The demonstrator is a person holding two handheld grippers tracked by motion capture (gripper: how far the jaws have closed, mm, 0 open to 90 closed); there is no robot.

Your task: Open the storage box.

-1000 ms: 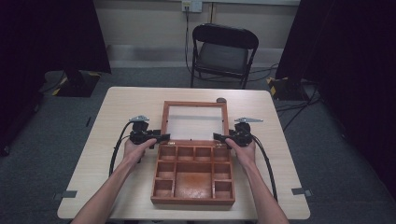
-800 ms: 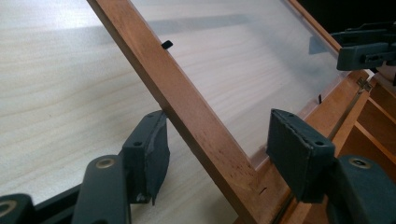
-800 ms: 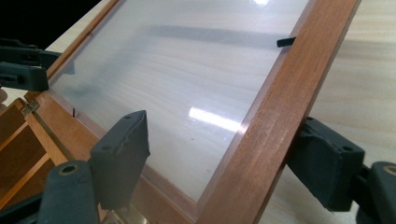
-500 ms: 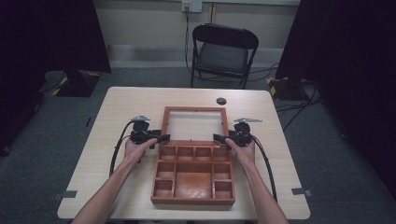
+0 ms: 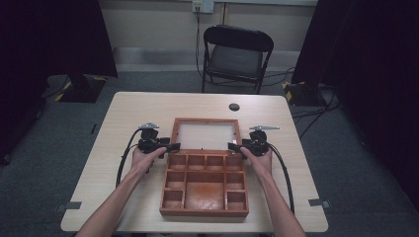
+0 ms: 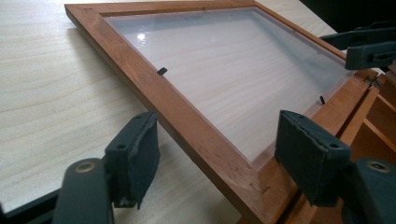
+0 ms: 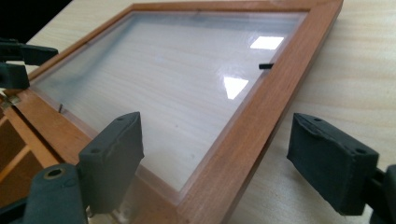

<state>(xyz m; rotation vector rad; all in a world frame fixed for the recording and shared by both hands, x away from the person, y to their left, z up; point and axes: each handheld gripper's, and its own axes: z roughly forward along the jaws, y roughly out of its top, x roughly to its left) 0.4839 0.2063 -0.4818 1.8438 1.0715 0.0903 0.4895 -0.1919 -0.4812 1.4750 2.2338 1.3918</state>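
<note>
While the wooden box (image 5: 204, 185) is sitting open near the front edge of the table (image 5: 123, 113), its glass lid (image 5: 206, 134) is lying folded back flat on the tabletop on the far side of it, hinged to the box's far edge. The left gripper (image 5: 172, 146) is sitting at the lid's left near corner, and its jaws have just been opening; in the left gripper view they are standing apart on either side of the lid's wooden frame (image 6: 187, 122), with the pads not pressing on the wood. The right gripper (image 5: 232, 146) is waiting at the lid's right near corner. In the right gripper view its jaws are standing wide apart, straddling the right rail of the frame (image 7: 243, 144) without touching it. The person's left hand (image 5: 144, 159) and right hand (image 5: 258, 160) are resting on the table just beside the box's far corners. A small round dark thing (image 5: 234, 106) is lying on the table beyond the lid, and a black chair (image 5: 237, 54) is standing past the table's far edge.
</note>
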